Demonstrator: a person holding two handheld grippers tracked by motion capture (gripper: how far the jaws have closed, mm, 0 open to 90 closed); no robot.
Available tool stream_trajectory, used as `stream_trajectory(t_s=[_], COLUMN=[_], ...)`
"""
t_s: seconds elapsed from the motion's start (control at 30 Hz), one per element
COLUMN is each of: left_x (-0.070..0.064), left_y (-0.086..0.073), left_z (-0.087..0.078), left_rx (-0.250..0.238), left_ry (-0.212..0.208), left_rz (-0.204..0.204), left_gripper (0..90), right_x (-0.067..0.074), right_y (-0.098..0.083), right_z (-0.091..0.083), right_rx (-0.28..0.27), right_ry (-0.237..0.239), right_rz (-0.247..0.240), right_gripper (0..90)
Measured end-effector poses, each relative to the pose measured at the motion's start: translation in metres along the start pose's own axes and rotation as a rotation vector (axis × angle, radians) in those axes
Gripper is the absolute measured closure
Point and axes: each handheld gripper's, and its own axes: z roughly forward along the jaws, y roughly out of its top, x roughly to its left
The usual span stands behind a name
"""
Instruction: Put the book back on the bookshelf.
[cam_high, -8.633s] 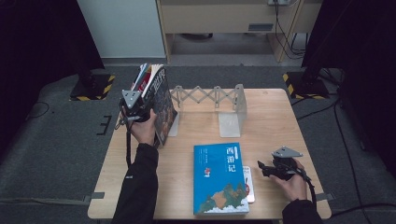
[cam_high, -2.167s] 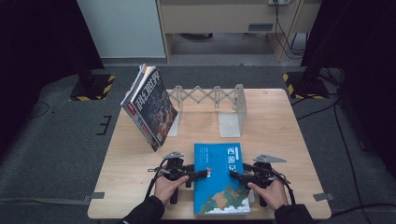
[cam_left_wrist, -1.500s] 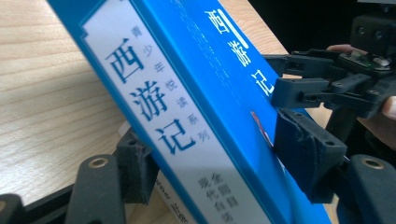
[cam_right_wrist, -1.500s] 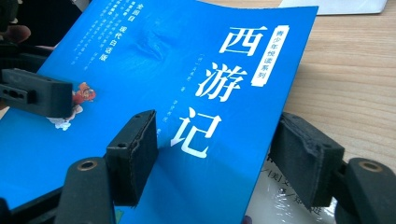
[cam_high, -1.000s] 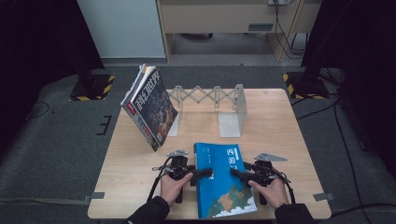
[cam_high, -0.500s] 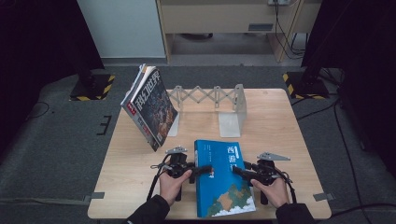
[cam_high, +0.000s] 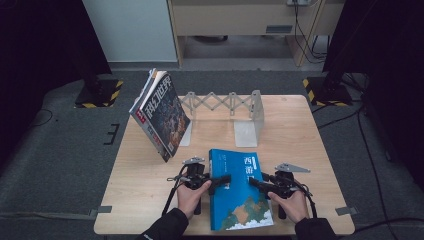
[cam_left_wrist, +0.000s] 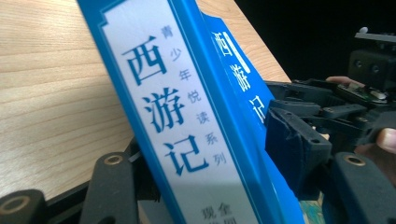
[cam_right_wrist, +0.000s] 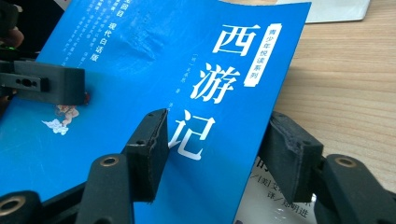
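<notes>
lying flat at the near middle of the table (cam_high: 150, 200), the blue book (cam_high: 240, 192) runs its long axis from 12 to 6 o'clock, spine on the left, with a second book (cam_right_wrist: 275, 198) peeking out beneath its lower right corner. both tools flank it level with its upper half: the left tool (cam_high: 225, 180) comes in from 9 o'clock at the spine edge, the right tool (cam_high: 254, 182) from 3 o'clock at the open edge, so each hand is equally close and the coming lift looks like a two-sided pinch. in the left gripper view the spine (cam_left_wrist: 187, 135) sits tilted up between the half-open jaws, which have just been widening; whether the pads press it i cannot tell. in the right gripper view the cover's edge (cam_right_wrist: 261, 140) lies between that tool's half-open jaws, pads not yet pressing. both forearms reach forward from 6 o'clock, wrists level, tools pointing inward toward each other. behind at 11 o'clock, magazines (cam_high: 161, 116) lean against an expanding rack (cam_high: 225, 102).
</notes>
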Motion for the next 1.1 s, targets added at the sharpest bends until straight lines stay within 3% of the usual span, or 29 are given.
stream_trajectory(t_s=[0.2,0.3,0.6,0.83,0.93,1.1], left_x=[-0.002,0.0,0.004,0.005,0.005,0.002], left_y=[-0.002,-0.001,0.0,0.0,0.0,0.0], left_z=[0.008,0.009,0.014,0.015,0.013,0.009], left_rx=[0.003,0.004,0.006,0.008,0.003,-0.003], left_ry=[0.007,0.004,-0.032,-0.026,-0.015,0.001], left_rz=[-0.001,-0.014,-0.063,-0.062,-0.089,-0.072], left_gripper=[32.4,36.4,35.6,35.3,43.1,49.5], right_x=[0.0,0.0,0.0,0.0,-0.001,-0.002], right_y=[0.0,0.001,0.001,0.001,0.001,0.001], right_z=[0.0,0.0,0.0,0.0,0.0,-0.001], right_rx=[-0.001,-0.001,0.002,0.003,0.01,0.023], right_ry=[-0.004,-0.003,-0.002,-0.005,0.0,0.006], right_rz=[-0.011,-0.013,-0.022,-0.032,-0.029,-0.012], right_gripper=[43.1,43.1,43.2,43.2,43.2,40.8])
